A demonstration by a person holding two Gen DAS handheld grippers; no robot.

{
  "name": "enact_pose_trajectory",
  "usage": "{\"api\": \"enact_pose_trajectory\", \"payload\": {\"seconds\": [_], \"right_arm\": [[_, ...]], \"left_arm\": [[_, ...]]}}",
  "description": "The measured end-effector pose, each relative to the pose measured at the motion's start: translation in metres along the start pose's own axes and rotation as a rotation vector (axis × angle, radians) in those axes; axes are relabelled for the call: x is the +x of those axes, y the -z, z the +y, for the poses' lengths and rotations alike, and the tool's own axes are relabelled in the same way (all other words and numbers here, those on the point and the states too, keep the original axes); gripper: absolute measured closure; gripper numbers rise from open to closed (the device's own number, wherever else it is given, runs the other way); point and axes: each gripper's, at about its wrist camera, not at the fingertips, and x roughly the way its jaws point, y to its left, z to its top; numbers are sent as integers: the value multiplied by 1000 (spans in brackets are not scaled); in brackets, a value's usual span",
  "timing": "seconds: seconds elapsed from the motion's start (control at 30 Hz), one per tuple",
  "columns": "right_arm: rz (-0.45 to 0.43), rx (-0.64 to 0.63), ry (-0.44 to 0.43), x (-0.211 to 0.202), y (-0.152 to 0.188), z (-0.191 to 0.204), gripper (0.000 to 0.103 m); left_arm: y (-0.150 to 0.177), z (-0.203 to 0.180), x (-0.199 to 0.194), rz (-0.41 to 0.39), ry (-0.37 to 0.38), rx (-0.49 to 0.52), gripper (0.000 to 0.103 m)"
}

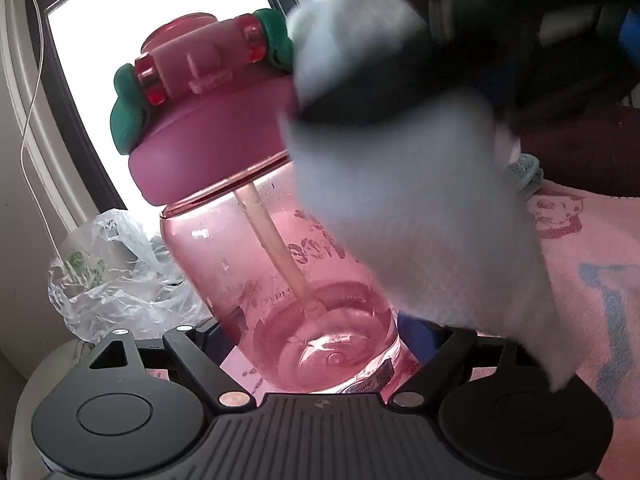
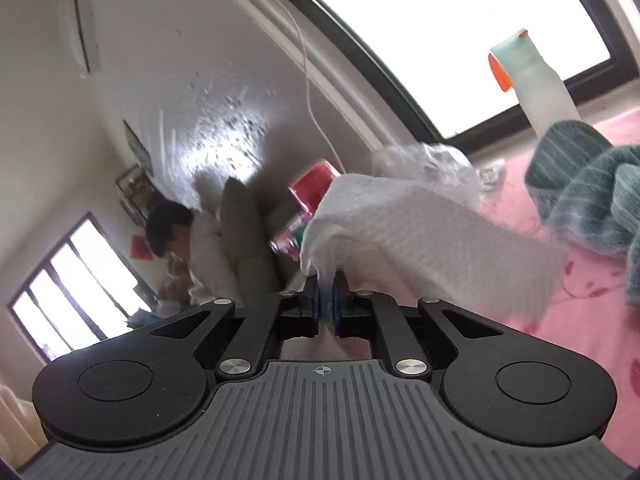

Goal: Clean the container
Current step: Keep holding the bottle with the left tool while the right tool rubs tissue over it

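A blurred white paper towel (image 1: 420,208) hides the pink bottle's (image 1: 240,256) right side; the dark tool (image 1: 460,60) gripping it is smeared beyond recognition.

bottle (image 1: 256,264): glossy clear pink plastic | lid (image 1: 208,160): matt plastic | wipe (image 2: 420,236): embossed white paper | towel (image 2: 584,196): ribbed teal cloth

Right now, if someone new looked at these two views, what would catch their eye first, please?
The pink translucent bottle, with its purple flip lid and inner straw, fills the left wrist view, clamped between the left gripper's fingers. A white paper towel, pinched in the right gripper, hangs blurred against the bottle's right side. Behind lie a teal towel and a spray bottle by the window.
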Motion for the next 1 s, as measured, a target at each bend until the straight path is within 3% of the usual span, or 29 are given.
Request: {"api": "enact_pose_trajectory", "payload": {"seconds": [0.17, 0.23, 0.3, 0.43, 0.5, 0.57, 0.7, 0.9, 1.0], "right_arm": [[174, 36, 171, 29, 11, -14, 94], [188, 42, 193, 31, 12, -15, 94], [164, 27, 170, 24, 11, -13, 93], [-6, 44, -10, 0, 1, -9, 93], [-18, 76, -7, -2, 0, -15, 95], [30, 101, 78, 4, 3, -24, 91], [166, 135, 293, 23, 13, -38, 91], [4, 124, 382, 16, 5, -41, 91], [-61, 127, 375, 18, 1, -40, 91]], "left_arm": [[0, -1, -1, 1, 0, -4, 20], [0, -2, -2, 0, -2, -1, 20], [0, -3, -3, -1, -1, -1, 20], [-5, -12, -7, 7, -16, -12, 20], [-5, -10, -7, 7, -11, -20, 20], [-5, -11, -7, 6, -13, -13, 20], [-5, -12, -4, 6, -30, 17, 19], [-10, -15, -16, 136, -135, 8, 13], [-9, -19, -22, 184, -196, 43, 14]]}}
